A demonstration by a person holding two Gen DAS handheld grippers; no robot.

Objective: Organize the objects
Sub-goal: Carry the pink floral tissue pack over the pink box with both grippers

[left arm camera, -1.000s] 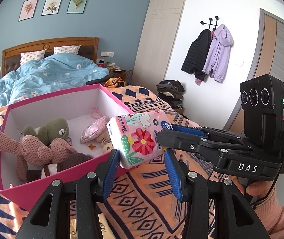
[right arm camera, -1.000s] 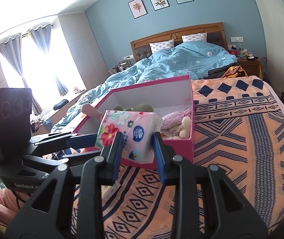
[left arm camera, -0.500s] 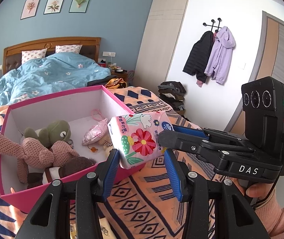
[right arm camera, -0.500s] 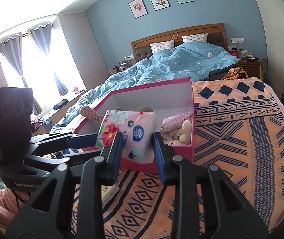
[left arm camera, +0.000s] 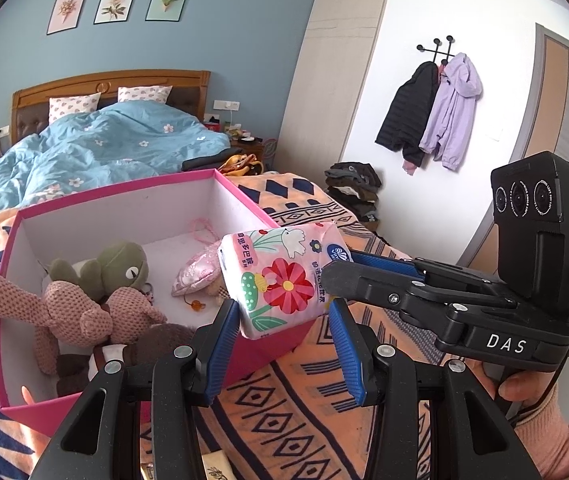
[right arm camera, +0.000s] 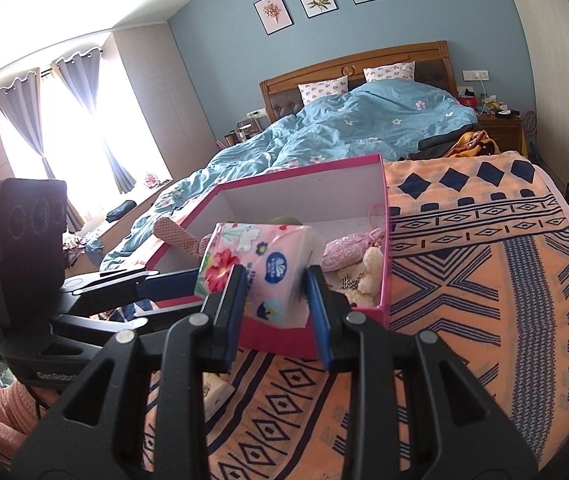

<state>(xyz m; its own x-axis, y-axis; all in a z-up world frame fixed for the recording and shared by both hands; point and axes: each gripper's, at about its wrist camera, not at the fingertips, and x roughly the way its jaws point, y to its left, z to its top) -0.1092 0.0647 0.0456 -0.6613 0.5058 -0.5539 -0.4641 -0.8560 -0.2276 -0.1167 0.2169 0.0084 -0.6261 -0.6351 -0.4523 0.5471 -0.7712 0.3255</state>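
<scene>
My right claw (right arm camera: 274, 300) is clamped on the tissue pack (right arm camera: 256, 268); my left claw (left arm camera: 284, 344) stands apart, empty. I'd carry the pack ahead over the pink box (right arm camera: 384, 240) rim; release only above bare floor beside the toys (left arm camera: 96, 300).

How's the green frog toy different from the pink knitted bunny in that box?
The frog is olive green; the bunny is pink and coarse-knit. The frog sits behind, head up; the bunny sprawls in front, one part poking over the pink box rim. Both are soft toys inside it.
</scene>
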